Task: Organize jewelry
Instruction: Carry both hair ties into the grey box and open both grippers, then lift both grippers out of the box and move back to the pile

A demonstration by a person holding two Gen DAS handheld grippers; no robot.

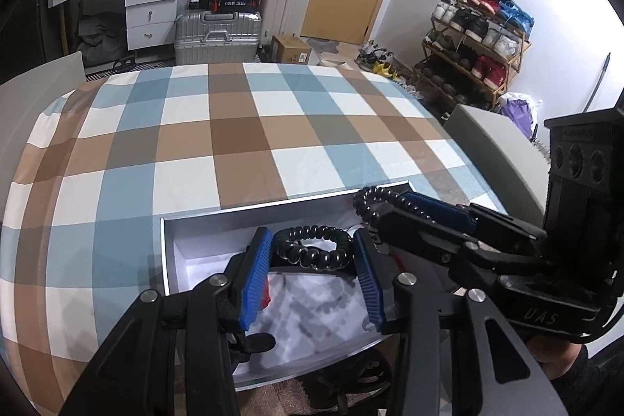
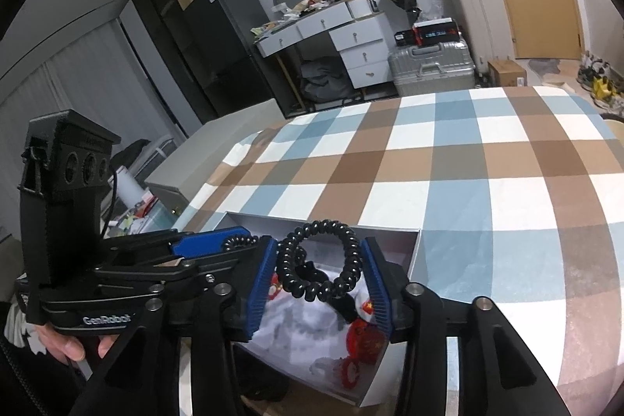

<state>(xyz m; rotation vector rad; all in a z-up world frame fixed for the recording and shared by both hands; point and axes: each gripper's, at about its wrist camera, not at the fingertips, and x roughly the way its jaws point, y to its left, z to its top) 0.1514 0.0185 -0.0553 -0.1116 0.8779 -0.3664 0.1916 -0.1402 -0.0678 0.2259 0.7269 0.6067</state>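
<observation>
Left wrist view: the left gripper (image 1: 312,256) has its blue pads (image 1: 255,275) pressed on either side of a black spiral hair tie (image 1: 312,250) – clamped on it above the open white box (image 1: 171,252). The right gripper (image 2: 321,271) clasps a second black coil hair tie (image 2: 319,268) the same way, just beside the first. Red trinkets (image 2: 360,338) lie on the box's pale lining – the box sits at the near edge of a checked bedspread (image 1: 234,131)

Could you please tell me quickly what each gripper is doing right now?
Left gripper: shut on a black spiral hair tie.
Right gripper: shut on another black spiral hair tie.
</observation>
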